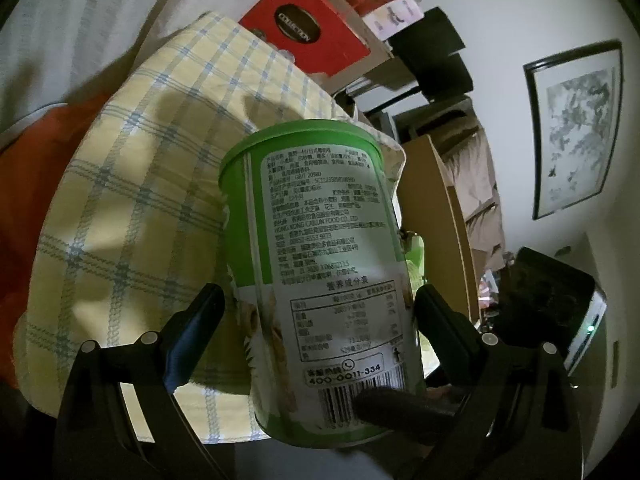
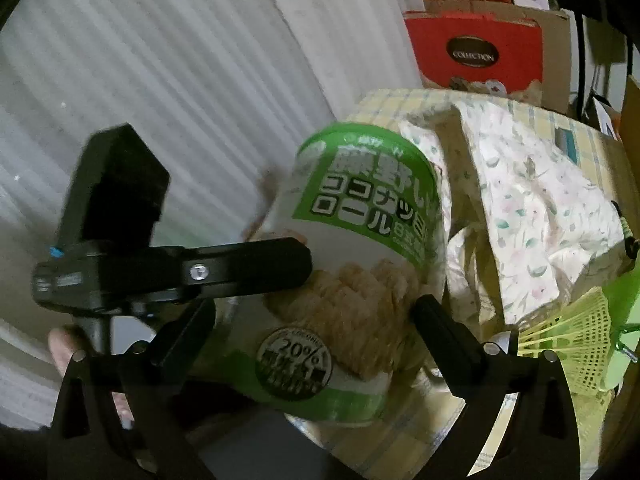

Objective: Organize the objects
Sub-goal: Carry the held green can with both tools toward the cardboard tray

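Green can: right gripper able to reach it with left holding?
Likely yes: green can sits between the right gripper's open fingers; the left gripper grips it crosswise, leaving those sides free.

White wall with a framed ink painting in a dark frame. Pale striped curtain on the other side. Stacked cardboard boxes and dark shelves behind. Dim light, soft shadows.

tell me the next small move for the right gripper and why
Probably close the right gripper on the green can. The can sits between its open fingers, with a gap on one side, while the left gripper seems to hold it above the checked cloth.
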Available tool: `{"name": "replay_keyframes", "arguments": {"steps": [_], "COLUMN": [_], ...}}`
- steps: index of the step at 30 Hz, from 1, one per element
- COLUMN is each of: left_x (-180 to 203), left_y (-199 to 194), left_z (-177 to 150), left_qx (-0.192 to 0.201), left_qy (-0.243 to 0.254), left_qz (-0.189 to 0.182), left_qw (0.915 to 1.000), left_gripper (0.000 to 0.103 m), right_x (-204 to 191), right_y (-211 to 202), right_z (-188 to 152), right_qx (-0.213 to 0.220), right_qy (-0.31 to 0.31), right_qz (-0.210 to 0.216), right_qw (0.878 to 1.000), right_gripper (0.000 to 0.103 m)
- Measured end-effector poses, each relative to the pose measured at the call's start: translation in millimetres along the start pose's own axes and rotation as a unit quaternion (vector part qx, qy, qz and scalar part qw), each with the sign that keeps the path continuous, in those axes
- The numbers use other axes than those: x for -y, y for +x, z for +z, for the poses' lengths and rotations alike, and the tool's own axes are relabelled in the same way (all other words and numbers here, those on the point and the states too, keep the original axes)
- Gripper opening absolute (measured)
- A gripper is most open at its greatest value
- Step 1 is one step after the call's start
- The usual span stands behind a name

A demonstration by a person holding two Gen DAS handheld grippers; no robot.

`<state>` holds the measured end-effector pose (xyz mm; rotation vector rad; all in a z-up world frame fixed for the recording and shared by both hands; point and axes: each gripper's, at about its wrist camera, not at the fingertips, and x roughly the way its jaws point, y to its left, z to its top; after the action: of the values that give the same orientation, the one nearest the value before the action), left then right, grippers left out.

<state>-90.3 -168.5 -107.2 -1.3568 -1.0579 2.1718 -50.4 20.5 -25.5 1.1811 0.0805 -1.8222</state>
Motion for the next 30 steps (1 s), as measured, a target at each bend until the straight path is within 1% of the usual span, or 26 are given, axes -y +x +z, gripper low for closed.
{"name": "replay_keyframes", "arguments": {"steps": [8, 13, 16, 18, 24, 30], "left_x": [-2.3, -0.4, 6.2, 10.0, 37.5, 84.5], "left_y": [7.1, 5.1, -2.0, -8.8, -37.1, -62.5], "left_z": [1.4, -0.9, -4.4, -5.0, -5.4, 2.0], "left_qx": [-0.006, -0.003, 0.007, 0.013, 0.044, 0.073], "left_qy": [-0.009, -0.009, 0.001, 0.004, 0.023, 0.065], "left_qz": [-0.005, -0.001, 0.007, 0.005, -0.003, -0.005], "left_qw": [0.9999, 1.0, 1.0, 0.9999, 0.9988, 0.9951], "left_gripper": [0.099, 0.099, 0.099, 0.098, 0.096, 0.096], "right_x": [-3.0, -10.5, -15.6, -21.3, -43.8, -55.8], "right_y": [9.2, 8.6, 4.6, -2.3, -32.5, -71.0], "right_z": [0.9, -0.2, -0.9, -1.5, 2.1, 15.1], "right_qx": [-0.001, 0.007, 0.013, 0.022, 0.052, 0.081], "right_qy": [0.001, -0.009, -0.015, -0.025, -0.061, -0.077], "right_qz": [0.006, -0.006, -0.005, -0.007, -0.018, -0.025], "right_qw": [1.0, 1.0, 1.0, 0.999, 0.997, 0.993], "right_gripper": [0.103, 0.103, 0.103, 0.103, 0.103, 0.103]}}
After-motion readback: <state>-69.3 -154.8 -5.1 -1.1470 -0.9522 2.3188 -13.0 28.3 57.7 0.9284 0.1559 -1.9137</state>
